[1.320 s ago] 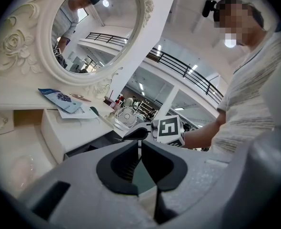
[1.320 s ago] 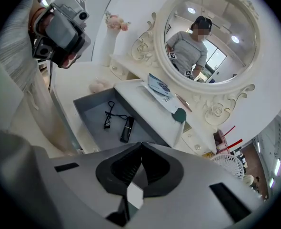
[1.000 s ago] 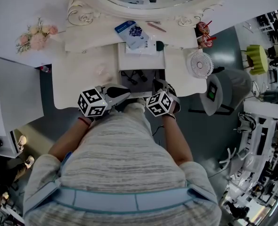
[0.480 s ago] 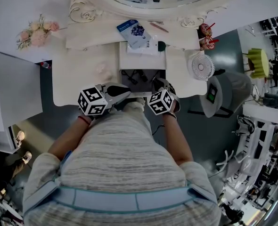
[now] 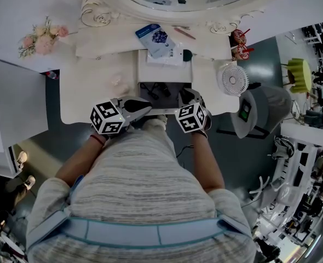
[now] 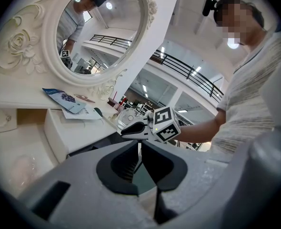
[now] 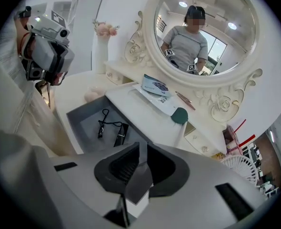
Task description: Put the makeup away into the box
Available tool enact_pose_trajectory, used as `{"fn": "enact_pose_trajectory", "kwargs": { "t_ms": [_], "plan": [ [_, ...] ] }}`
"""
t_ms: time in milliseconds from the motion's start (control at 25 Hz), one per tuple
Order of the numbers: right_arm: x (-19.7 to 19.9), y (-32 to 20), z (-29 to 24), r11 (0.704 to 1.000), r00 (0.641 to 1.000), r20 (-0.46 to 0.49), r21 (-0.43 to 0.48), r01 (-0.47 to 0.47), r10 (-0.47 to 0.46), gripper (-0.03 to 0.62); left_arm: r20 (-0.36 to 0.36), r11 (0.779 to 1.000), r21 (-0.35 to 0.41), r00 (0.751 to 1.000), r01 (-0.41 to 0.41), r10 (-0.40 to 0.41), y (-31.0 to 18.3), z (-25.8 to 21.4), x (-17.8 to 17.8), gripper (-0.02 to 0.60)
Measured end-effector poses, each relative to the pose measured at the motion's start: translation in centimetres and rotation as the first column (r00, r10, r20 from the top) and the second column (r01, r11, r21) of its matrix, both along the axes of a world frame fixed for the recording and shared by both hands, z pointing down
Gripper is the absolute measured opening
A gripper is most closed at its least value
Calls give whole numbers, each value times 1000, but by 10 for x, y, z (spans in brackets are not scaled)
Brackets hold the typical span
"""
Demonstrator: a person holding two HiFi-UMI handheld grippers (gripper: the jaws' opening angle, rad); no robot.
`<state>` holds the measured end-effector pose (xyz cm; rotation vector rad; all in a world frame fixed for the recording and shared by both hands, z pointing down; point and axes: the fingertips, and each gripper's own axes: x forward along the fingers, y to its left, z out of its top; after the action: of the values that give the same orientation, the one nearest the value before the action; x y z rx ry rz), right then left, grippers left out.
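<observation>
The grey box (image 7: 85, 122) sits open in the white surface (image 7: 76, 92). Inside it, a black makeup stick (image 7: 121, 134) lies beside a black looped tool (image 7: 104, 120). The left tongs (image 6: 140, 149) and the right tongs (image 7: 142, 152) are both closed and empty. Since a second ago the right tongs have rolled slightly, and the box contents are unmoved.

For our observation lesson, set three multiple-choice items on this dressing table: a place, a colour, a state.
1. Where does the thin black cord lie? A in the open grey drawer; B on the floor; C in a cup.
2. What colour is the bunch of flowers? A blue; B pink; C yellow.
3. The right gripper has jaws: A wide apart; B together, empty; C clamped on a brush.
Answers: A, the right gripper view shows it on the drawer's floor; B, pink blooms in the head view; B, its jaws meet with nothing between.
</observation>
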<state>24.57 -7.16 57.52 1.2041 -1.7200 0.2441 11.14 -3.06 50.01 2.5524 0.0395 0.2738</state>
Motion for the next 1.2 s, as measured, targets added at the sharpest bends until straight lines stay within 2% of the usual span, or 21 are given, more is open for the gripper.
{"fn": "enact_pose_trajectory", "kwargs": {
  "t_ms": [240, 280, 360, 760, 1040, 1120, 1200],
  "plan": [
    [-1, -15, -13, 998, 999, -17, 30, 47, -47, 17, -1, 1000, -4, 1000, 17, -17, -5, -1, 1, 17],
    [-3, -19, -15, 998, 998, -17, 36, 60, -59, 31, -1, 1000, -5, 1000, 21, -21, -5, -1, 0, 17],
    [-9, -29, -21, 995, 996, -16, 48, 88, -87, 112, 0, 1000, -5, 1000, 31, -31, -7, 0, 0, 17],
    [-69, -68, -33, 966, 969, 17, 92, 243, -246, 115, 7, 994, -13, 994, 113, -112, -16, 6, -21, 17],
    [-128, -73, -30, 910, 909, 46, 52, 412, -414, 135, 14, 979, -24, 979, 202, -201, -21, 7, -46, 17],
    [-146, -71, -28, 883, 881, 58, 31, 469, -470, 140, 16, 973, -27, 973, 230, -230, -21, 7, -55, 17],
    [-165, -65, -23, 843, 841, 64, 1, 538, -537, 140, 16, 965, -31, 966, 259, -259, -21, 8, -63, 17]
  ]
}}
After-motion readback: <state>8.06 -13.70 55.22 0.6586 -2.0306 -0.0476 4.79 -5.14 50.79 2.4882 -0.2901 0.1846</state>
